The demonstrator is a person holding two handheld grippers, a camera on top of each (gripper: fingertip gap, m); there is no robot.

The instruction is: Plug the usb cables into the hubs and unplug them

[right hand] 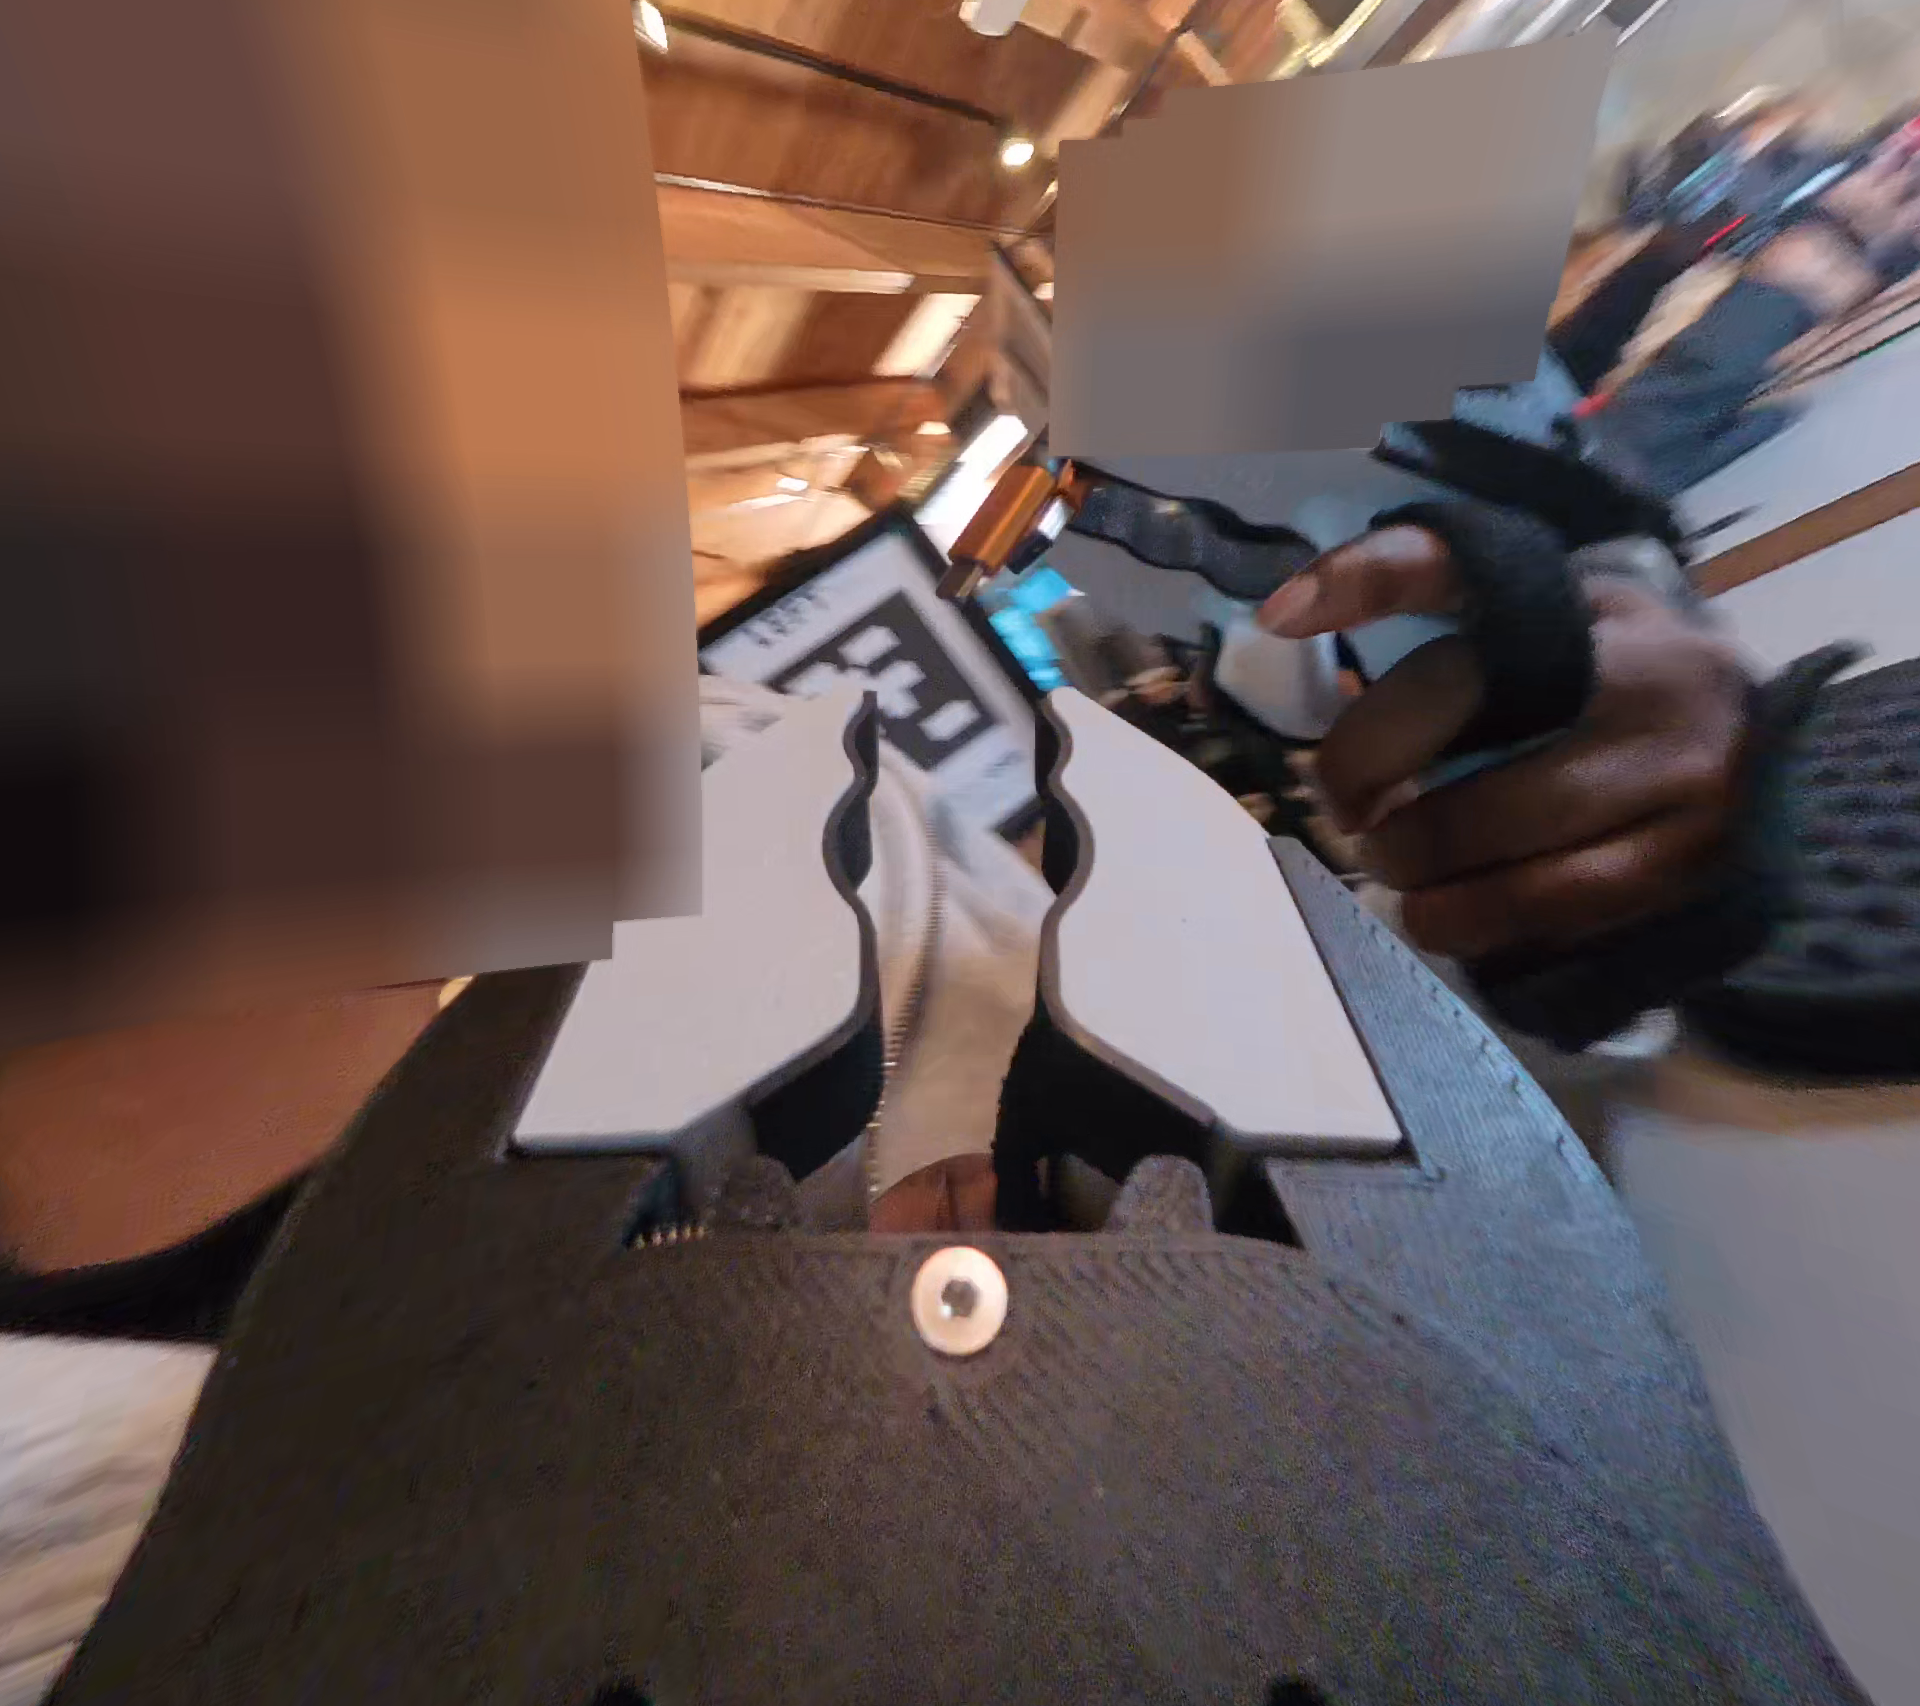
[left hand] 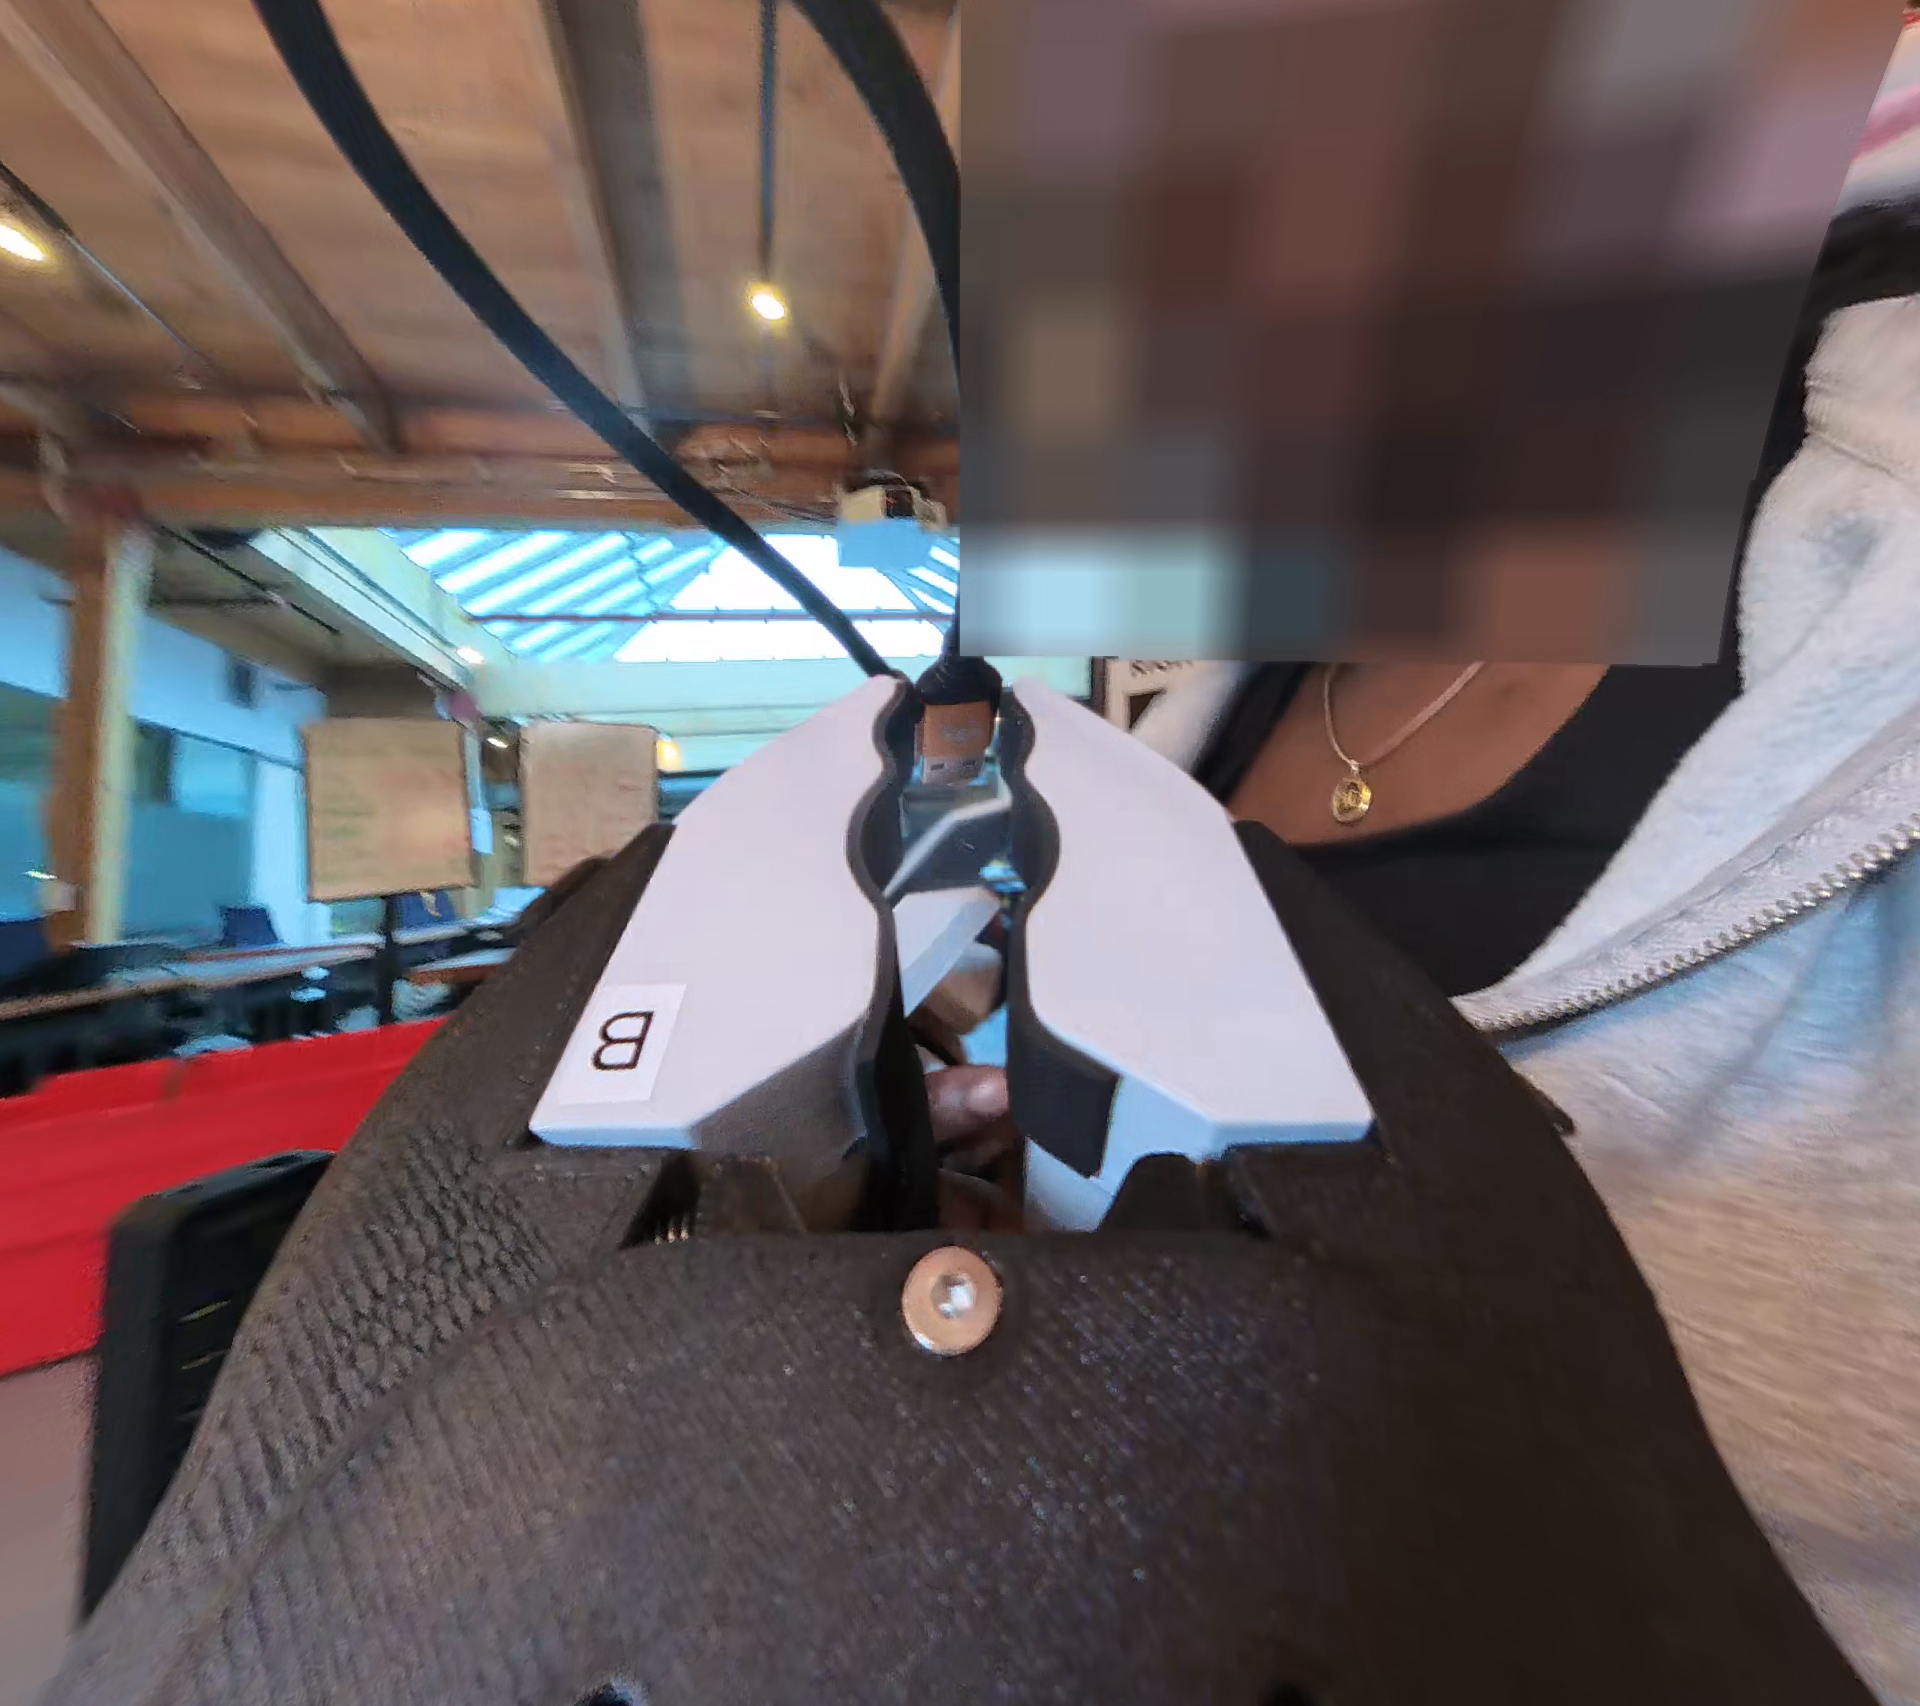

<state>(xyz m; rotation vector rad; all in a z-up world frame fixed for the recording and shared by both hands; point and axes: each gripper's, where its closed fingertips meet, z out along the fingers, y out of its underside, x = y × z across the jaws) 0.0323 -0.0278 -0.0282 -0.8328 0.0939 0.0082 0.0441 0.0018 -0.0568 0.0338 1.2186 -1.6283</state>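
My left gripper (left hand: 954, 700) is shut on a USB plug (left hand: 956, 747) with a copper-coloured body, pinched at the fingertips. Its black braided cable (left hand: 582, 368) loops up and over the view. The gripper is tilted upward, toward the ceiling and a person's chest. My right gripper (right hand: 954, 711) is open and empty, also tilted upward. In the right wrist view the same plug (right hand: 1013, 524) sticks out of the left gripper (right hand: 1075, 503) at the upper right, beyond my right fingertips and apart from them. No hub shows in either view.
A person in a grey zip jacket (left hand: 1714, 929) stands close in front. A hand (right hand: 1538, 783) holds the left gripper. A red table surface (left hand: 156, 1168) lies low on the left. A black-and-white marker card (right hand: 904, 669) shows behind the right fingertips. Wooden ceiling beams are overhead. There is about 5 cm between the tips of the two grippers.
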